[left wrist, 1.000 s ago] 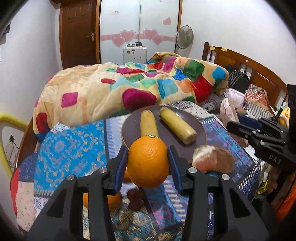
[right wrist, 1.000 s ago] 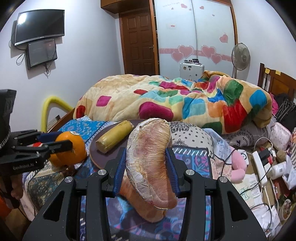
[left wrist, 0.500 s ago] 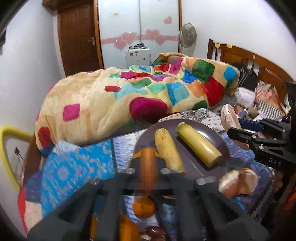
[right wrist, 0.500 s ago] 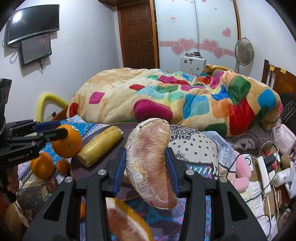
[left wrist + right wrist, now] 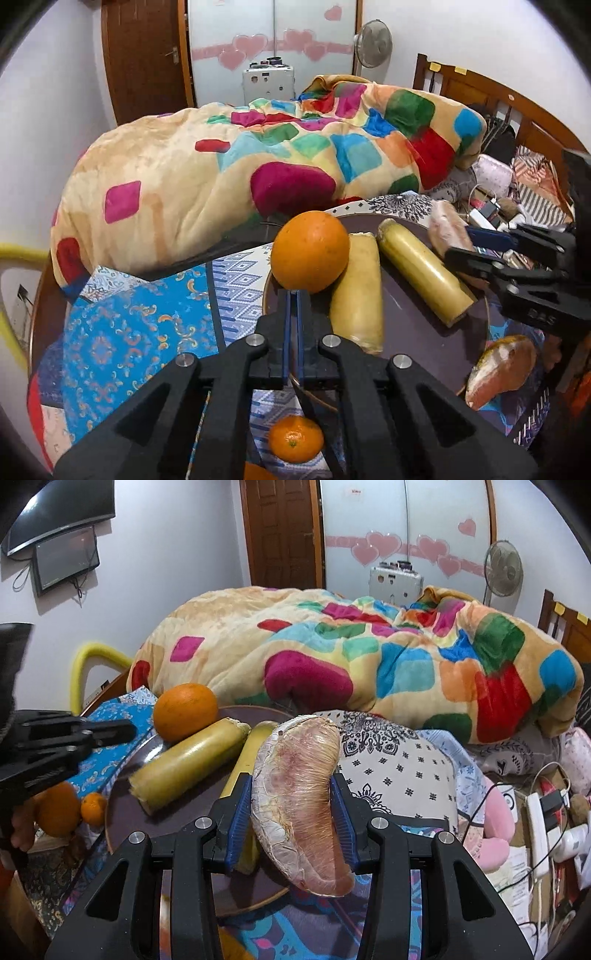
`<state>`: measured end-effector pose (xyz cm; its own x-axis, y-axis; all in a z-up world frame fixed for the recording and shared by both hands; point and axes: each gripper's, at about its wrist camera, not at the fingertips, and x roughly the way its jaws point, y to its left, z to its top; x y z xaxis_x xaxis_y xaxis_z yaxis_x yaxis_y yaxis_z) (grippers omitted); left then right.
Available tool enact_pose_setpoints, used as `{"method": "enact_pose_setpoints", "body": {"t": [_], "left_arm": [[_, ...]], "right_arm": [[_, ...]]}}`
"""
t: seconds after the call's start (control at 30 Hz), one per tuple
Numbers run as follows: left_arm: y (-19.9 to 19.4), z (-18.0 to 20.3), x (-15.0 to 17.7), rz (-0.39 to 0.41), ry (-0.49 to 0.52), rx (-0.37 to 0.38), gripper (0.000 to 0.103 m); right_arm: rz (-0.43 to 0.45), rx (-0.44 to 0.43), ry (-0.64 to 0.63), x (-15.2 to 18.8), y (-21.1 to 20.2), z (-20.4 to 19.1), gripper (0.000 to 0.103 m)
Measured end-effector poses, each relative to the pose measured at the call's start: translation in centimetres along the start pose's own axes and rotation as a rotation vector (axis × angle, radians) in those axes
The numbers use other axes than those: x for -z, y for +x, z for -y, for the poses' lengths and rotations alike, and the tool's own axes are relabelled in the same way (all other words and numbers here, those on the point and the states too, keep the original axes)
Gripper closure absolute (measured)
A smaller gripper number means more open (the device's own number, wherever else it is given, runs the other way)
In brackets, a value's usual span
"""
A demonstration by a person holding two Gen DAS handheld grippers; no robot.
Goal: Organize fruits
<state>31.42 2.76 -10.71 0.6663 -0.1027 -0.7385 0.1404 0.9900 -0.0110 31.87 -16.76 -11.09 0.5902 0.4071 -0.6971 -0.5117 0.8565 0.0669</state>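
Setting: home bedroom. Evidence: bed with wooden headboard [image 5: 491, 92] and patchwork-coloured blanket [image 5: 354, 664]; sliding wardrobe doors [image 5: 406, 520] with pink heart stickers; brown wooden door [image 5: 144, 55]; standing fan [image 5: 503, 568]; wall-mounted television [image 5: 59, 513]; clothes and bags piled by the headboard; power strip with cables [image 5: 539, 812]; patterned cloth [image 5: 125, 325] spread at the bed's foot.

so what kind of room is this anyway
Most likely a home bedroom: a patchwork blanket is heaped on a bed with a wooden headboard, with a wall-mounted TV and a wooden door. The fruit plate sits on a cloth-covered table beside the bed.
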Motion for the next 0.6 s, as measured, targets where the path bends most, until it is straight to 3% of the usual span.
{"method": "enact_pose_setpoints", "body": {"t": [0.23, 0.37, 0.6], "left_arm": [[-0.2, 0.7, 0.3, -0.01, 0.006, 0.013, 0.097], [-0.4, 0.8, 0.6, -0.011, -0.011, 0.023, 0.088], [-1.2, 1.1, 1.2, 0.003, -0.006, 0.007, 0.076]], "right_arm": [[-0.035, 0.013, 0.001, -1.0, 1.3, -0.1, 0.064], [-0.061, -0.015, 0.02, -1.5, 1.9, 0.1, 0.064], [-0.087, 0.01, -0.022, -1.3, 1.7, -0.9, 0.061]]}}
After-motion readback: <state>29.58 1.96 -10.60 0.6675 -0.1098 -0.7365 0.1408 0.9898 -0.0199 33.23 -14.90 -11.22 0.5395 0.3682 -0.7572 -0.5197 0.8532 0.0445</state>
